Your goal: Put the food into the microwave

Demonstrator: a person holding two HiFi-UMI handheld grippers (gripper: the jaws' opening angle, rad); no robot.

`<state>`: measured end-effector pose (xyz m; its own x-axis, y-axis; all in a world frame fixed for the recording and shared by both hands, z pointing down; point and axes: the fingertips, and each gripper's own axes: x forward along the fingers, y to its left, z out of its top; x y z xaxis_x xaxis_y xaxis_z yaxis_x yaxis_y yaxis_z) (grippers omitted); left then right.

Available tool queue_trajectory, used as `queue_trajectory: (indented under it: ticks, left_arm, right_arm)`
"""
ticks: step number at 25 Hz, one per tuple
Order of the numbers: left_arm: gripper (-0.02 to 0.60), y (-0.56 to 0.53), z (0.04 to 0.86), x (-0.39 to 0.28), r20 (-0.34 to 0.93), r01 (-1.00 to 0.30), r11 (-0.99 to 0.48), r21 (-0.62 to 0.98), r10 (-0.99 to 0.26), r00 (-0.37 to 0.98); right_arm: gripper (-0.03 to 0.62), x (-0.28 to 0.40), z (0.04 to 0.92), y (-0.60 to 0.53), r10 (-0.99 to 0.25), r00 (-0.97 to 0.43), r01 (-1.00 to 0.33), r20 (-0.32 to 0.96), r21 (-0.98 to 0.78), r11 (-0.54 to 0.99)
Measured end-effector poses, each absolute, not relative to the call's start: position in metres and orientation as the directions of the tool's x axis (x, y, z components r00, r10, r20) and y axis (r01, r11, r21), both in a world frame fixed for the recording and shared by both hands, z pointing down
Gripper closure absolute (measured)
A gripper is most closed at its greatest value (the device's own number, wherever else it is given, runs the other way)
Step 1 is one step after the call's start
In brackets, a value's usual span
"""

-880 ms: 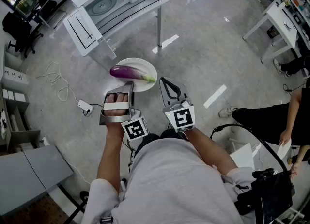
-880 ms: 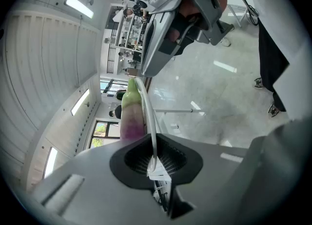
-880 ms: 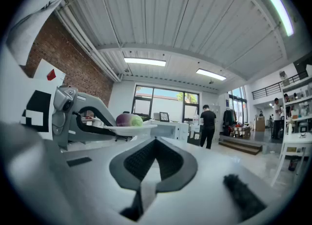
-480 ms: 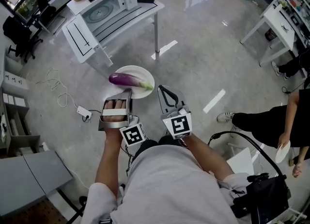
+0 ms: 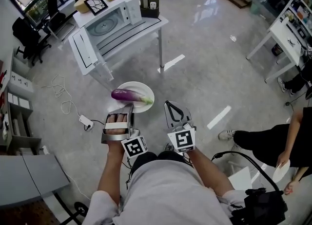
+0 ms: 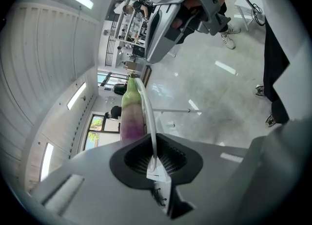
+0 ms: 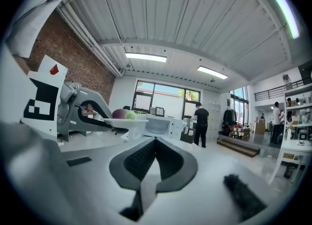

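Observation:
A purple eggplant (image 5: 124,94) with a green end lies on a white plate (image 5: 142,88), carried above the floor. My left gripper (image 5: 127,105) is shut on the plate's near rim. In the left gripper view the rim (image 6: 148,121) runs edge-on into the gripper (image 6: 155,163), with the eggplant (image 6: 129,114) beside it. My right gripper (image 5: 171,106) hangs to the right of the plate, shut and empty; in its own view the gripper (image 7: 155,143) has its pads meeting. The white microwave (image 5: 105,22) stands on a white table (image 5: 148,24) ahead, its door (image 5: 83,48) swung open.
A cable and power strip (image 5: 85,120) lie on the floor to the left. A small black box (image 5: 150,6) sits on the table beside the microwave. A person (image 7: 200,124) stands beyond the table, another person (image 5: 273,131) is at the right. White desks (image 5: 287,29) stand far right.
The plate and both grippers have slid lower in the head view, and the microwave table sits further down the frame. The left gripper's hold on the plate is unchanged.

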<state>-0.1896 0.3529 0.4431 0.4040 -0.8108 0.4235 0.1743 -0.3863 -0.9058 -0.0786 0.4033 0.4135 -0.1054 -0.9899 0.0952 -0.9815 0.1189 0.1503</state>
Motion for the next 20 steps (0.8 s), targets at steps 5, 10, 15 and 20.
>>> queue_trajectory:
  ticks: [5,10,15,20]
  left_arm:
    - [0.546,0.356,0.457,-0.172,0.437,0.154,-0.410,-0.899,-0.820,0.369]
    - [0.548,0.340,0.459,-0.153,0.439,0.160,-0.409,-0.899,-0.824,0.359]
    - [0.548,0.310,0.465,-0.130,0.437,0.155,-0.409,-0.899,-0.818,0.374]
    - [0.548,0.273,0.463,-0.102,0.438,0.141,-0.418,-0.898,-0.810,0.390]
  right_arm:
    - [0.585,-0.056,0.431,0.400,-0.980,-0.143,-0.962,0.136,0.215,0.170]
    - [0.585,-0.041,0.432,0.384,-0.978,-0.157,-0.964,0.136,0.195,0.182]
    - [0.585,-0.022,0.439,0.355,-0.979,-0.150,-0.965,0.135,0.193,0.175]
    - [0.585,-0.001,0.438,0.324,-0.980,-0.139,-0.966,0.144,0.197,0.166]
